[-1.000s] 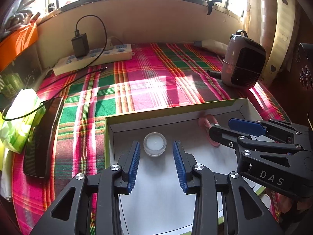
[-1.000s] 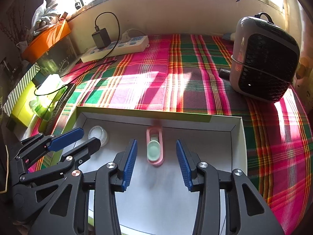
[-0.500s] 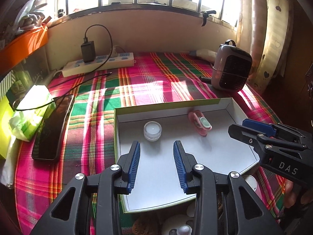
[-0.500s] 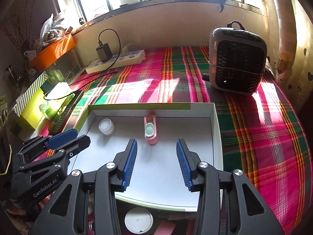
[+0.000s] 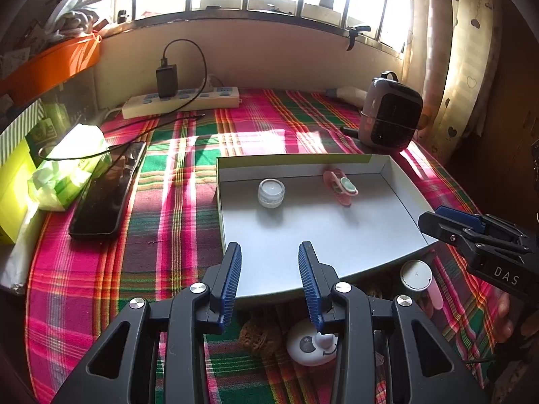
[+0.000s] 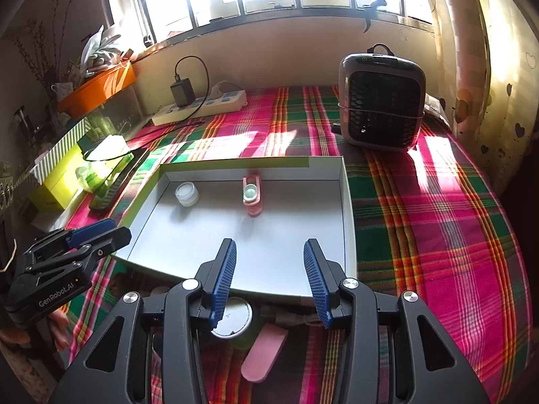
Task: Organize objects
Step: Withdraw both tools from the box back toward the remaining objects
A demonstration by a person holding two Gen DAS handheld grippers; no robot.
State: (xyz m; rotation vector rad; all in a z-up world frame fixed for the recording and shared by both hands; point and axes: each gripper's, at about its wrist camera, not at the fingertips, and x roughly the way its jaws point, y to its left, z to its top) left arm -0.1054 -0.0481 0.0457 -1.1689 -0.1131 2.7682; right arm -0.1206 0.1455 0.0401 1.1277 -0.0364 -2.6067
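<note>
1. Both tongs angle downward over the near edge of the shallow box (image 5: pixel 397 181).
2. Left tongs (image 5: pixel 269 282) and right tongs (image 6: pixel 269 279) stand part open, holding nothing.
3. The small jar (image 5: pixel 271 192) and pink case (image 5: pixel 340 187) lie inside the box, apart.

Ahead of the jaws: grey tray (image 5: pixel 397 195) with lime rim; pink case (image 5: pixel 338 188); red, pink and green plaid cloth (image 5: pixel 175 202).
</note>
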